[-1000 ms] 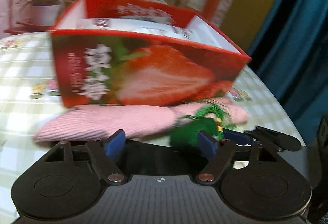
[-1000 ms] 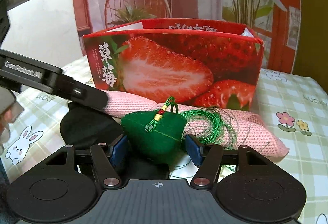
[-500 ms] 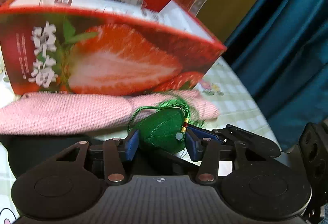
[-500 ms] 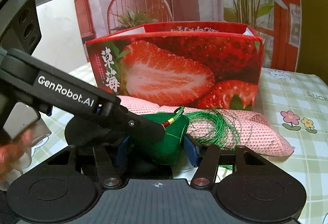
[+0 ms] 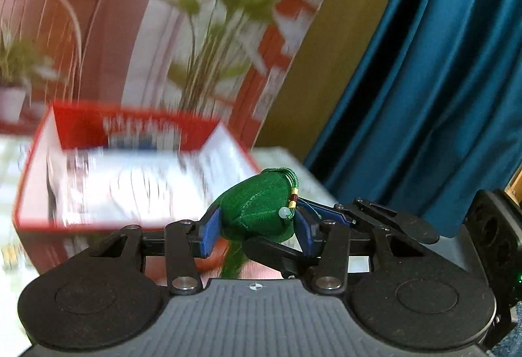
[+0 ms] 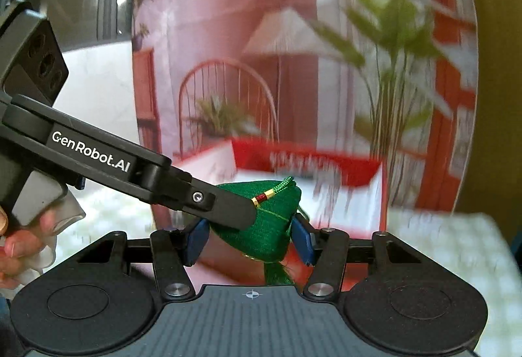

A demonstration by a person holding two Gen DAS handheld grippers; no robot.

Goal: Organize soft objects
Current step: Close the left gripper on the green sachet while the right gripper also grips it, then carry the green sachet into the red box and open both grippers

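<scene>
the green pouch (image 5: 257, 213) sits squeezed between the blue pads (image 5: 207, 234) of the left gripper (image 5: 256, 231), and the right gripper (image 6: 249, 241) is clamped on the same pouch (image 6: 270, 226) from the other side, one of its fingers reaching under the pouch in the left view. both hold it in the air, in front of the open red box (image 5: 130, 167). one pouch, one box, two grippers. the pouch is soft woven fabric, roughly pyramid-shaped, with a twisted green cord, a small pale bead (image 5: 284, 211) and a tassel (image 6: 277, 273) hanging below. the box is red card with white inner walls, blurred. a hand (image 6: 23, 239) grips the left handle.
</scene>
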